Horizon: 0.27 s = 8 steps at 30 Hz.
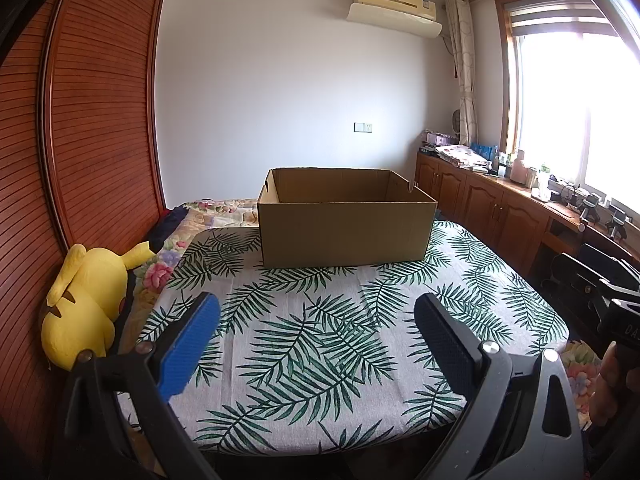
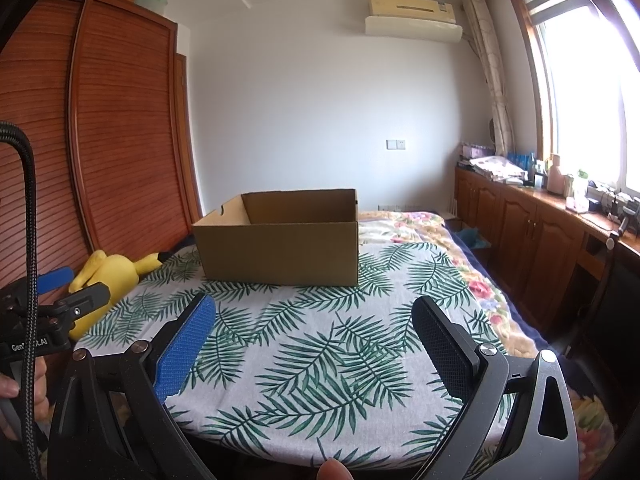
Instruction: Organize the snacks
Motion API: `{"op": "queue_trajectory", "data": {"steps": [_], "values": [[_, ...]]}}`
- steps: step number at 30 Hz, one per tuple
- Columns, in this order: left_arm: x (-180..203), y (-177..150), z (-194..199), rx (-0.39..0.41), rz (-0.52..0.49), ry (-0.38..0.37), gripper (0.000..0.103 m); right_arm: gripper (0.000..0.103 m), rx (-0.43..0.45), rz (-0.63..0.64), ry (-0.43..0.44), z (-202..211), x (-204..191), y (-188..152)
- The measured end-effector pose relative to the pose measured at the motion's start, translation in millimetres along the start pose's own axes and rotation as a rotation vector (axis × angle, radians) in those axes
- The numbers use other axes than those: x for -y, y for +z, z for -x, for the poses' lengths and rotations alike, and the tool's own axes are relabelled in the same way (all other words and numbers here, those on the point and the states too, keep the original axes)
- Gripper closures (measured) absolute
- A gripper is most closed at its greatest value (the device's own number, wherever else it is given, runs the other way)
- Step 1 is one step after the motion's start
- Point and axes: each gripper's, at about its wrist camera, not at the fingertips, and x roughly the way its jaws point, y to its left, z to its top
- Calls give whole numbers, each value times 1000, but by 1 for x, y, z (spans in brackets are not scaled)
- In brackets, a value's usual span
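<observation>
A: Where are the grippers?

B: Both hover low over the near edge of a table [image 1: 304,344] covered in a palm-leaf cloth. The left gripper [image 1: 316,344] has its fingers spread wide, nothing between them. The right gripper [image 2: 314,346] is the same, released and empty.

A: What lies ahead of them?

B: Bare cloth, then a box [image 1: 346,228] of brown cardboard at the far side of the table, top open. From these low views its inside floor cannot be seen. No snacks show on the table.

A: Anything beside the table?

B: On the left, a yellow plush [image 1: 86,304] lies on a floral bed [image 1: 208,214], against a slatted wooden wardrobe [image 1: 100,120]. On the right, low cabinets [image 1: 480,200] run under a bright window [image 1: 580,112], their top crowded with small items. An air conditioner [image 1: 394,6] hangs high on the far wall.

A: Does anything block the way?

B: Nothing stands between either gripper and the box.
</observation>
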Motion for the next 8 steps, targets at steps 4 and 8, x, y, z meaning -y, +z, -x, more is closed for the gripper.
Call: {"op": "queue_trajectory", "data": {"steps": [4, 8], "values": [[0, 0, 1, 0, 0, 0, 4, 3, -1, -1, 0, 0, 0, 0], [0, 0, 0, 0, 1, -1, 4, 3, 1, -2, 1, 0, 0, 0]]}}
